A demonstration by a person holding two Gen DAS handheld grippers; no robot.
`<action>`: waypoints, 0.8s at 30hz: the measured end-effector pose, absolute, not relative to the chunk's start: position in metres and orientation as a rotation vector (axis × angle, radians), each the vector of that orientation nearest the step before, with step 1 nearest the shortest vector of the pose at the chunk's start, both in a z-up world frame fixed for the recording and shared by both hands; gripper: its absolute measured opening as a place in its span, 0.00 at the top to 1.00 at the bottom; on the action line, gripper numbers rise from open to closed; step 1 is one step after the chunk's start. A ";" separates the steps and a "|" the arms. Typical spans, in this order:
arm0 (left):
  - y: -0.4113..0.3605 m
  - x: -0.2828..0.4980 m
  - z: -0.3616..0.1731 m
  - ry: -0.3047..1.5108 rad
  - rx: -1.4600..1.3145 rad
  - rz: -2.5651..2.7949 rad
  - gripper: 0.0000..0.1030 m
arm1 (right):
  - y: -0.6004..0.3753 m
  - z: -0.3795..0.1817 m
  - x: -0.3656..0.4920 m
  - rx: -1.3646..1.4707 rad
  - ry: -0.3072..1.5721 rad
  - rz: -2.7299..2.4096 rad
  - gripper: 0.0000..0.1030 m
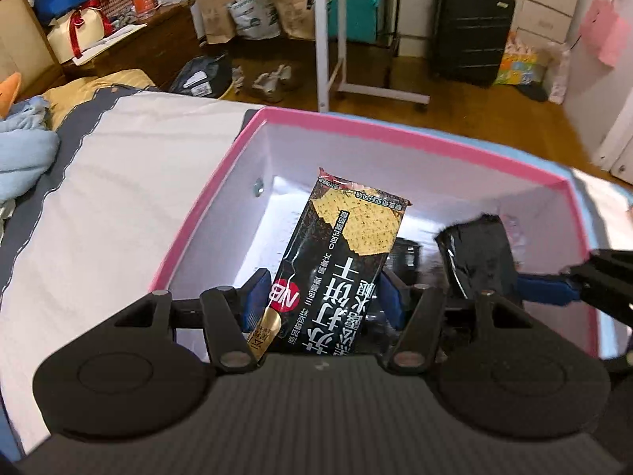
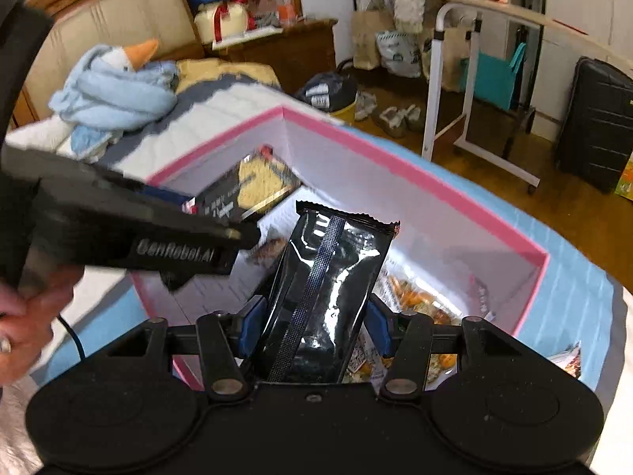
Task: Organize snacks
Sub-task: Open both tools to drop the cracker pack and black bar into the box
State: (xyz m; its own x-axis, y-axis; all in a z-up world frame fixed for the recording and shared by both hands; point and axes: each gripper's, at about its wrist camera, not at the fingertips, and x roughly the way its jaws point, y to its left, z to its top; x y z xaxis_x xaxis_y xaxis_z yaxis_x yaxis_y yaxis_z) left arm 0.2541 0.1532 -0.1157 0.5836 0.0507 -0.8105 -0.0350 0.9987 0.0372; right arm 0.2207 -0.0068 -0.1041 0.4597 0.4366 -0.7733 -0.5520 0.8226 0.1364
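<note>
A pink-rimmed box (image 1: 205,213) with white inner walls stands on the bed. My left gripper (image 1: 322,297) is shut on a black cracker packet (image 1: 340,261), printed side up, held over the box's left part. My right gripper (image 2: 314,326) is shut on a second black packet (image 2: 328,289), its seamed back side up, held over the same box (image 2: 395,162). The right gripper also shows at the right edge of the left wrist view (image 1: 554,289), and the left gripper with its packet (image 2: 245,190) shows in the right wrist view. Other snack packets (image 2: 419,301) lie in the box.
The bed has a white and grey cover (image 1: 99,182) and a light blue sheet (image 2: 573,285). A blue blanket with a goose plush (image 2: 114,91) lies at the bedhead. A white rolling table (image 1: 328,39), a black suitcase (image 1: 470,27) and bags stand on the wooden floor.
</note>
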 end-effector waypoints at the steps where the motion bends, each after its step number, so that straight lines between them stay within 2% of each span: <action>1: 0.154 0.255 -0.118 0.954 0.021 0.053 0.44 | -0.006 -0.107 0.220 -0.144 0.916 0.611 0.42; 3: 0.155 0.256 -0.120 0.968 0.023 0.055 0.43 | -0.002 -0.111 0.223 -0.148 0.930 0.607 0.41; 5: 0.157 0.257 -0.122 0.974 0.018 0.052 0.42 | -0.002 -0.113 0.222 -0.155 0.939 0.595 0.33; 9: 0.152 0.247 -0.117 0.934 0.047 0.045 0.29 | -0.009 -0.101 0.217 -0.157 0.898 0.589 0.30; 17: 0.154 0.208 -0.087 0.825 0.045 0.006 0.28 | -0.056 -0.052 0.187 -0.097 0.834 0.559 0.28; 24: 0.136 0.169 -0.052 0.786 0.099 -0.071 0.28 | -0.107 -0.005 0.139 -0.159 0.802 0.485 0.28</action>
